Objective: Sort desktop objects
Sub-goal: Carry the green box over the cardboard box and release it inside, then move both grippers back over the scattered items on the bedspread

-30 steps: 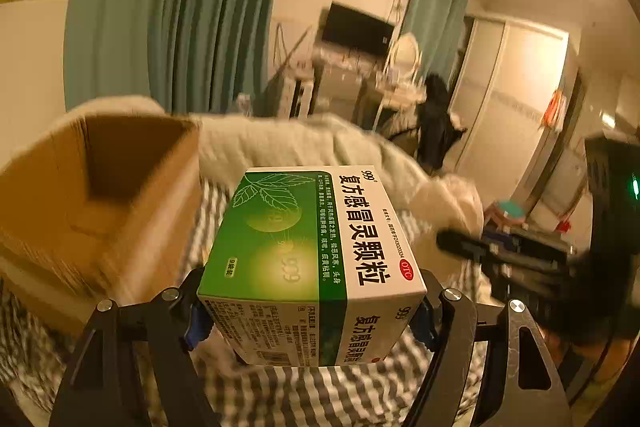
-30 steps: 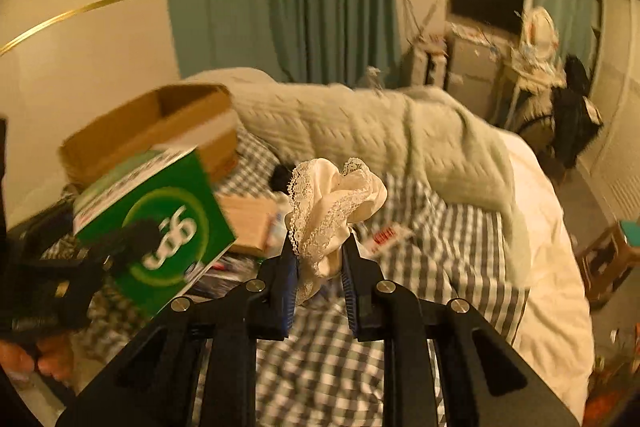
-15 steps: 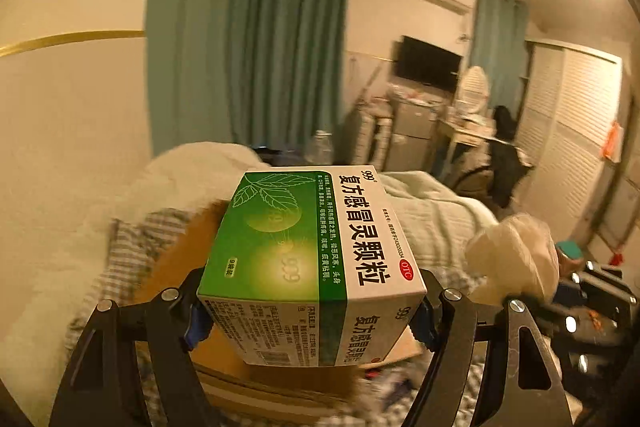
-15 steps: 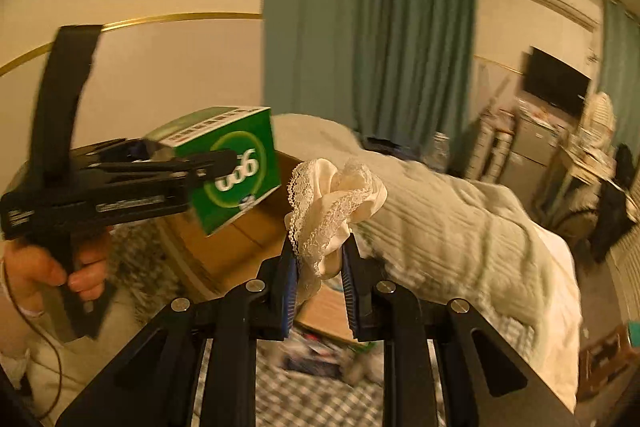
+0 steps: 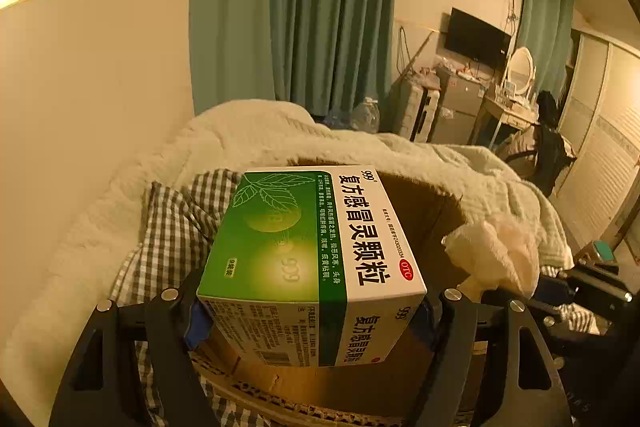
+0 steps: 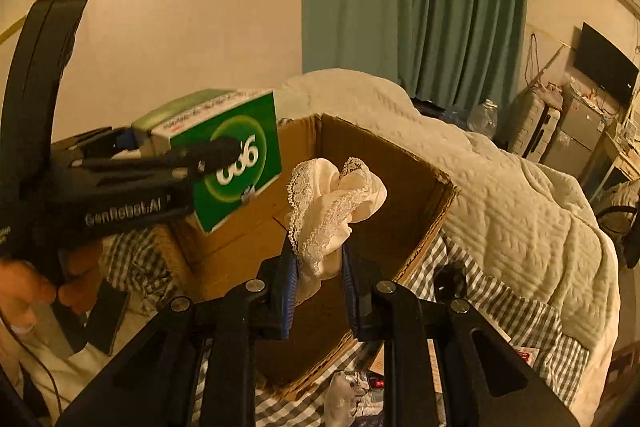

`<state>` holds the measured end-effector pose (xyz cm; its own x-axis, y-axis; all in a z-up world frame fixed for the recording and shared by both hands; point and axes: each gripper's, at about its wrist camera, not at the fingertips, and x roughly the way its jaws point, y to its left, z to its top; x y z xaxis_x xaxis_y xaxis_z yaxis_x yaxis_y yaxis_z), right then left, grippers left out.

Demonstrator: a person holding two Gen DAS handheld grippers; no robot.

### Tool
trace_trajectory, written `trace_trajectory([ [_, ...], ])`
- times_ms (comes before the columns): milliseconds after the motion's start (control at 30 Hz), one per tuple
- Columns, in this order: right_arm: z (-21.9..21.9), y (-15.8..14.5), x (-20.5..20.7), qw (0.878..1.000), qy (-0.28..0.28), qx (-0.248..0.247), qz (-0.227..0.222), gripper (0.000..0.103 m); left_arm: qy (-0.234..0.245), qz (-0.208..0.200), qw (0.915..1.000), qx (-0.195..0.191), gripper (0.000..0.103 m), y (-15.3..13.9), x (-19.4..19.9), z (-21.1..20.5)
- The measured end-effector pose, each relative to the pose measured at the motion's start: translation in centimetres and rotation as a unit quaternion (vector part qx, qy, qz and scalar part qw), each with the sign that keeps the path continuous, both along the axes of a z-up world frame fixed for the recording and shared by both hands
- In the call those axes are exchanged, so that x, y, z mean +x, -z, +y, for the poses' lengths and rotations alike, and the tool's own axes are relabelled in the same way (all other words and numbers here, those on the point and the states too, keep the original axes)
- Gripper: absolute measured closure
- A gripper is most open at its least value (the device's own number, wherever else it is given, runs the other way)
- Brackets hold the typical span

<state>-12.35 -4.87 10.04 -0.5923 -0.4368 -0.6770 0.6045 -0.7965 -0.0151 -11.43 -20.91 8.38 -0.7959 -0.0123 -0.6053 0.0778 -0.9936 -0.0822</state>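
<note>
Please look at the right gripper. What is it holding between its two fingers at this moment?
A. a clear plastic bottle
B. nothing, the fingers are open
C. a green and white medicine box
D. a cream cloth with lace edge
D: in the right wrist view the right gripper is closed on the cream lace cloth above the open cardboard box; the green medicine box sits in the left gripper.

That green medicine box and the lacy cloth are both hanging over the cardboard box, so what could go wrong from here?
The medicine box is pinched only at its rear end by the left gripper, so it could tip or land on an edge. The lace cloth may snag on the right gripper pads when released. Both sit close over the cardboard box; they might bump.
</note>
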Motion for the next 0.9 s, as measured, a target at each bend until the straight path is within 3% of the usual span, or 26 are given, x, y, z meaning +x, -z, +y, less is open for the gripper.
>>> trace_trajectory([
  [33,0.1,0.3,-0.2,1.000,0.001,-0.002,-0.002,0.082,0.000,-0.003,1.0000,0.001,0.022,0.1,-0.2,0.0],
  [100,0.3,0.5,-0.4,1.000,0.004,-0.009,-0.005,0.059,-0.006,-0.010,0.9999,0.001,0.013,0.2,-0.6,-0.1],
  [133,0.4,0.5,-0.7,1.000,0.008,-0.013,-0.005,0.052,-0.010,-0.014,0.9998,-0.001,0.000,0.2,-0.7,0.0],
  [167,0.9,0.4,-0.8,1.000,0.014,-0.017,-0.003,0.044,-0.014,-0.016,0.9998,-0.005,0.000,0.1,-0.6,0.1],
  [367,3.6,-1.6,0.8,0.999,0.032,-0.031,0.014,0.043,-0.012,-0.012,0.9992,-0.036,0.000,-1.6,0.5,1.1],
  [500,6.4,-3.0,2.1,0.998,0.049,-0.027,0.032,0.043,0.013,0.006,0.9996,-0.024,0.000,-3.9,2.2,3.0],
  [767,15.2,-6.4,4.7,0.992,0.115,-0.015,0.058,0.041,0.050,0.017,0.9985,-0.016,0.000,-8.2,5.1,10.3],
  [900,19.4,-7.3,5.6,0.986,0.153,-0.019,0.066,0.037,0.076,0.003,0.9971,-0.001,0.000,-7.5,5.3,14.3],
])
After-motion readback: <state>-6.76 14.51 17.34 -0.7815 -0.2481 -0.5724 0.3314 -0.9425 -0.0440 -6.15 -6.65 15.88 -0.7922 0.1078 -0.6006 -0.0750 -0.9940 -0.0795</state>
